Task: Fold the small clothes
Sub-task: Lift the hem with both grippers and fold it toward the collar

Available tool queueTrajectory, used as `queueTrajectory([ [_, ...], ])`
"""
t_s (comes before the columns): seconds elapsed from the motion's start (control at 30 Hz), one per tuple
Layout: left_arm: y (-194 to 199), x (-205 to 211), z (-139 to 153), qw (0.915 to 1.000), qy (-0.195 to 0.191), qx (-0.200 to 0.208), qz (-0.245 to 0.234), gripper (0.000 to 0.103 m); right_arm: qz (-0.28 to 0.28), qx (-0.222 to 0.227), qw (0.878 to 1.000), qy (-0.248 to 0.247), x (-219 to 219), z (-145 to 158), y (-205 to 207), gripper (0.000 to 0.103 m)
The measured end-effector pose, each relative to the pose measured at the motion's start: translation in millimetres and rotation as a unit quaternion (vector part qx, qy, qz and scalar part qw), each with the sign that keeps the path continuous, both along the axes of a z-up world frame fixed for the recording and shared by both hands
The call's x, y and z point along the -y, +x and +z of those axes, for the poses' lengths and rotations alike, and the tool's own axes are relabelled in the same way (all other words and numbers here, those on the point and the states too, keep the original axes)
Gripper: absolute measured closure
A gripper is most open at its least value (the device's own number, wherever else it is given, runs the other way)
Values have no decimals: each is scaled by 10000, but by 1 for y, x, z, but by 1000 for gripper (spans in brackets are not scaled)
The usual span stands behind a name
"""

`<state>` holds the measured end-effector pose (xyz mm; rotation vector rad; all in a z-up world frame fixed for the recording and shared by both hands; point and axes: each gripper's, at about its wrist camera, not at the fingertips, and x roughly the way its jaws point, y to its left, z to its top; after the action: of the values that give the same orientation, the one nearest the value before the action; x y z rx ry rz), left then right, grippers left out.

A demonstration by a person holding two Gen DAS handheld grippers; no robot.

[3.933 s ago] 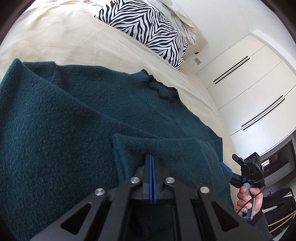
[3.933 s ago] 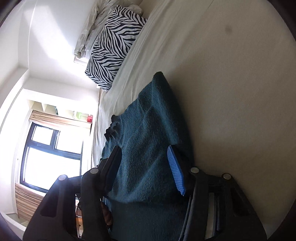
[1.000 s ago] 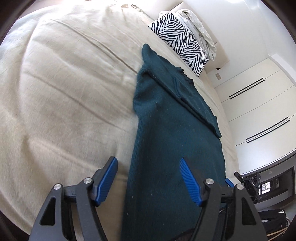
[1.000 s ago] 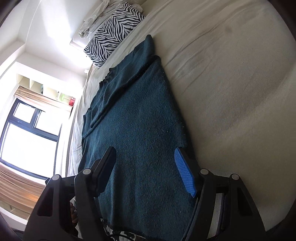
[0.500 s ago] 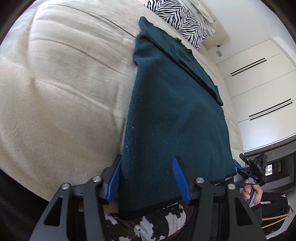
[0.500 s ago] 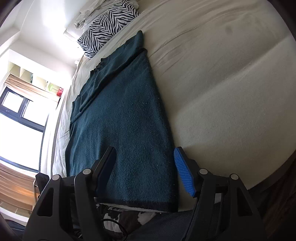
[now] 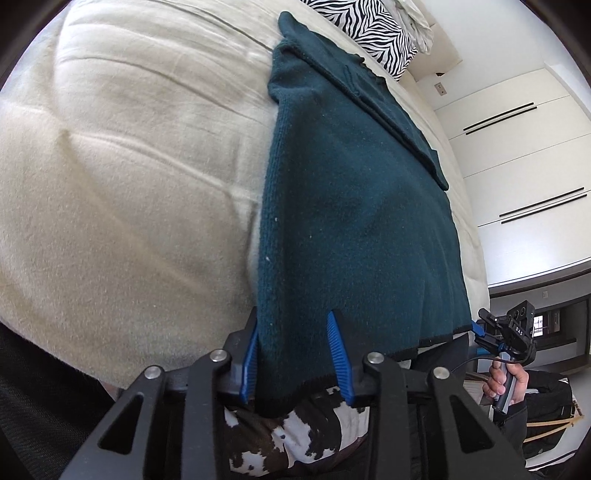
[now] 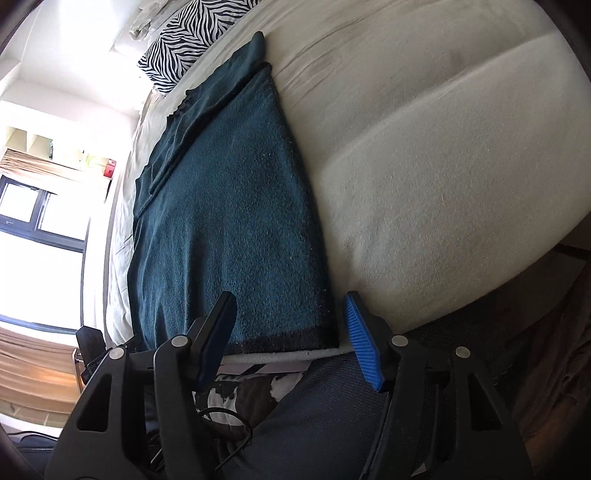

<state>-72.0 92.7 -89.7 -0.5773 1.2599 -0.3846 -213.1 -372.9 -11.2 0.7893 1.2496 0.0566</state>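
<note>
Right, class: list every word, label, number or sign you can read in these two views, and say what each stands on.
"DAS", faint, on the right gripper, seen from the left wrist view; possibly part of a longer marking.
Red item on the window shelf: any lettering too small to read.
Teal sweater, zebra pillow: no text.

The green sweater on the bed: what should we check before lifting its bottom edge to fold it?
1. Sweater lies flat on the bed: ok, only the hem hangs off the near edge.
2. Sleeves folded in on top: ok.
3. Left gripper has the hem corner between its fingers: ok, jaws closing.
4. Left grip firm: not ok, the right-hand pad is clear of the cloth.
5. Right gripper lined up on the other hem corner: ok, the corner sits between its fingers, jaws closing.
6. Right grip made: not ok, pads not touching the cloth yet.
</note>
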Motion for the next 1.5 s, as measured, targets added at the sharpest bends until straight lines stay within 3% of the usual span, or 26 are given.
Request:
queueTrajectory([
  [0.13, -3, -2, -3, 10000, -56, -71, 14, 80, -80, -71, 9996, 263, 2, -8, 0, 57],
  [0.37, -7, -2, -6, 9999, -9, -95, -88, 95, -58, -93, 9997, 232, -2, -16, 1, 94],
  [0.57, -10, 2, 5, 9998, -7, 49, -180, 96, -83, 174, 9998, 69, -4, -5, 0, 97],
  [0.87, -11, -9, 35, 9951, -859, 480, -39, 97, -375, 972, 9938, 377, 4, 34, 2, 97],
  [1.0, -8, -11, 45, 9890, -1312, 673, 67, 97, -426, 1229, 9901, 523, 2, 46, 7, 97],
  [1.33, 10, -28, 56, 9744, -2015, 875, 476, 97, -654, 1612, 9814, 816, 10, 54, 34, 97],
  [1.5, 38, -37, 64, 9587, -2527, 981, 858, 97, -625, 1873, 9771, 788, 9, 69, 70, 97],
])
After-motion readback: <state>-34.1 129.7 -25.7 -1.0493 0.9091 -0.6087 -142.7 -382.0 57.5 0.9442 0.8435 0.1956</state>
